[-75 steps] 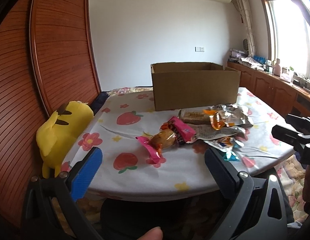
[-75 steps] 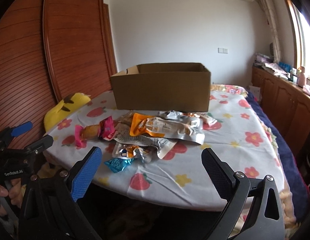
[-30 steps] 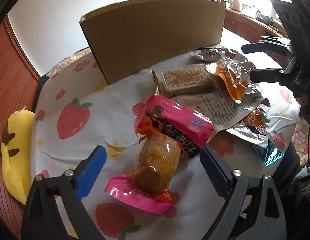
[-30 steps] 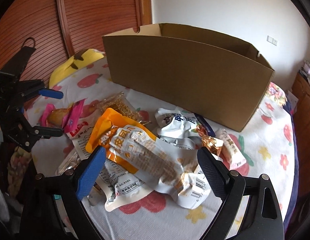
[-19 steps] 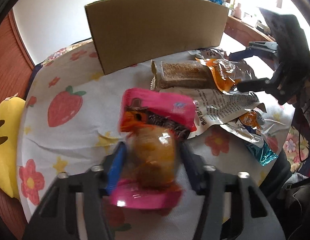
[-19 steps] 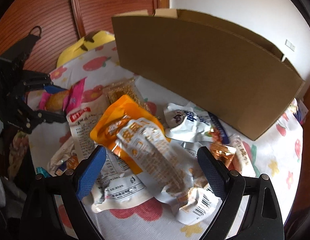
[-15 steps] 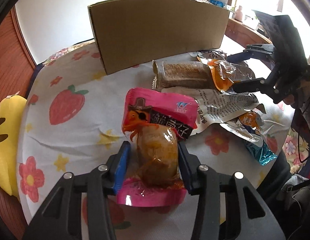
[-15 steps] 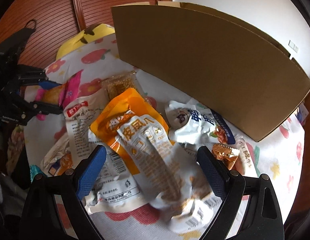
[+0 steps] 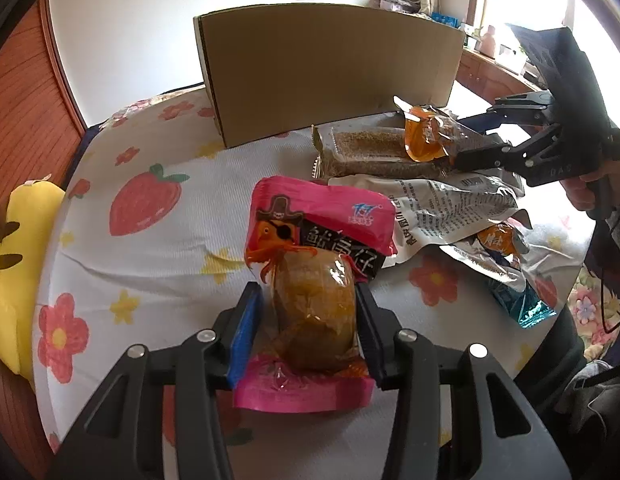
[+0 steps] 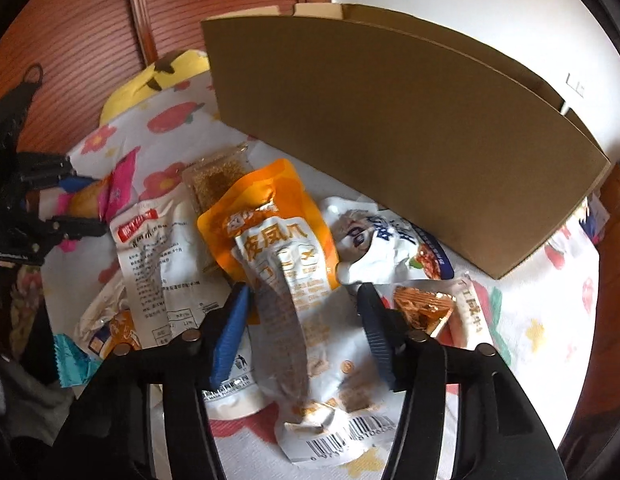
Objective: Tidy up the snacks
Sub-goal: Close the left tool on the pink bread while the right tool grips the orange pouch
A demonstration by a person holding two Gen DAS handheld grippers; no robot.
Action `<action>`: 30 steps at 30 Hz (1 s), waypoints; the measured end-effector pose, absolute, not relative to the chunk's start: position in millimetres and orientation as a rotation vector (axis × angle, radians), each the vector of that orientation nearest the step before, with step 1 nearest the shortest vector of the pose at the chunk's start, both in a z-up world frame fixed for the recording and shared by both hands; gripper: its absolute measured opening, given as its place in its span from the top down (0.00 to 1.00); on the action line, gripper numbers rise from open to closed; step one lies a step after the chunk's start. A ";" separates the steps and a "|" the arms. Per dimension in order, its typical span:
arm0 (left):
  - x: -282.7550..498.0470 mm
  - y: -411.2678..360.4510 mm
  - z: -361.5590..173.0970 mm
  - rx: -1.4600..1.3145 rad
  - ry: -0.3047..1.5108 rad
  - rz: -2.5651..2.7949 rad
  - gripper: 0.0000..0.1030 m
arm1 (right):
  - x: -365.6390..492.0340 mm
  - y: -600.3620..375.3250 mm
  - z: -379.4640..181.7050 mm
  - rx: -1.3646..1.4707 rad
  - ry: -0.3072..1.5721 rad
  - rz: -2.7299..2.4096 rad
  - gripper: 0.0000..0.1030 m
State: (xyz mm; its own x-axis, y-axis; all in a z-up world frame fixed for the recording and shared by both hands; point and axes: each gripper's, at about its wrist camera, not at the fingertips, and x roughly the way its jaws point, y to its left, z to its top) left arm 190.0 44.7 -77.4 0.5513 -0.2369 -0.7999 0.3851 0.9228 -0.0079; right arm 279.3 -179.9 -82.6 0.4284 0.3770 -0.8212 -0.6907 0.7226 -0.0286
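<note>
A bun in a clear and pink wrapper [image 9: 314,304] lies on the strawberry-print tablecloth [image 9: 149,208], and my left gripper [image 9: 305,320] is shut on it, both pads against its sides. My right gripper [image 10: 303,312] straddles an orange-and-white pouch [image 10: 277,248]. Its jaws are closing on the pouch, which buckles into a ridge between the pads. In the left wrist view the right gripper [image 9: 458,140] has the pouch's orange end [image 9: 426,140] raised between its fingers. An open cardboard box [image 10: 390,140] stands behind the pile.
A pink fish-snack packet [image 9: 322,216] touches the bun's far end. Around it lie a sesame bar pack [image 9: 366,152], a white printed pouch [image 9: 450,208], a teal packet [image 9: 522,304], a white-and-blue pack [image 10: 390,244] and a gold-wrapped sweet [image 10: 422,308]. A yellow plush [image 9: 13,260] sits at the left edge.
My left jaws have closed onto the bun, which has lifted slightly. My right gripper has come down over the orange-and-white pouch and its jaws have narrowed until the pouch buckles.
</note>
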 end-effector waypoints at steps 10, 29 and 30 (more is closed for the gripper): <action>185.8 43.7 -77.7 0.164 0.900 -0.356 0.56 | 277.7 -164.8 -90.2 -0.439 0.874 0.648 0.46; 161.9 56.3 -43.4 0.070 0.766 -0.301 0.59 | 238.3 -185.8 -45.7 -0.344 0.763 0.608 0.64; 161.9 55.7 -38.5 0.063 0.752 -0.303 0.59 | 235.3 -188.5 -39.9 -0.329 0.751 0.610 0.63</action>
State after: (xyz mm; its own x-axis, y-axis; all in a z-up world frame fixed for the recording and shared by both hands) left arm 161.9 55.7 -38.5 0.6888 -0.2485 -0.6810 0.2931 0.9547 -0.0518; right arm 235.3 -188.5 -39.9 0.5712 0.3958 -0.7191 -0.6225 0.7799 -0.0652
